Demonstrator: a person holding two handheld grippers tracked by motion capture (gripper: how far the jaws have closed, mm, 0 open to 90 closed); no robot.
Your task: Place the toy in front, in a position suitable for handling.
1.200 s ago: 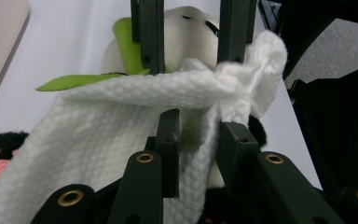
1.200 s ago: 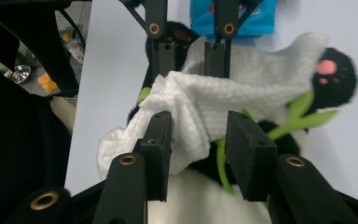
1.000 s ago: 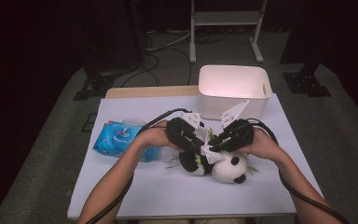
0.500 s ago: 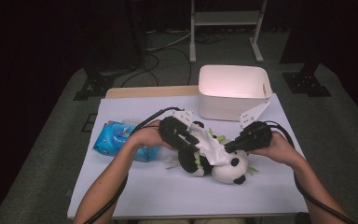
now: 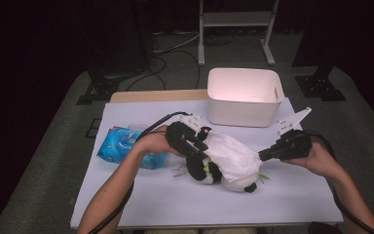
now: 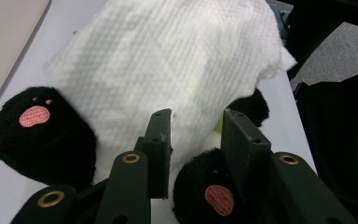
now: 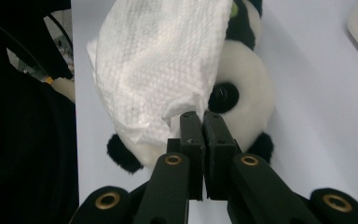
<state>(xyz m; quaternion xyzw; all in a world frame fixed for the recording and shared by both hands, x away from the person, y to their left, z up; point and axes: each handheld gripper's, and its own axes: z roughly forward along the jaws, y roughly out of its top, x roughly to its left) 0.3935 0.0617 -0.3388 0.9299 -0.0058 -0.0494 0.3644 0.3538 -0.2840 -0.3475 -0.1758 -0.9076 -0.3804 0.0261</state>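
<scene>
Near the counter's (image 5: 141, 204) front edge, the panda plush (image 5: 224, 176) lies under a wet wipe (image 5: 231, 153). Your right gripper (image 5: 262, 156) has its fingers clenched on the wipe's corner; your left gripper's (image 5: 200, 147) stand parted over the plush's hind paws. Pull harder and the wipe may slide off. Its underside is hidden.

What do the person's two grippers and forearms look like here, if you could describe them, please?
Both the left gripper and the right gripper are black, with two flat, straight jaws on arms fixed by brass-coloured rivets. A pale grey three-cornered plate stands on top of the right one, and a similar plate sits on the left. A black cable trails from each. The forearms are bare, with no sleeves in view.
</scene>
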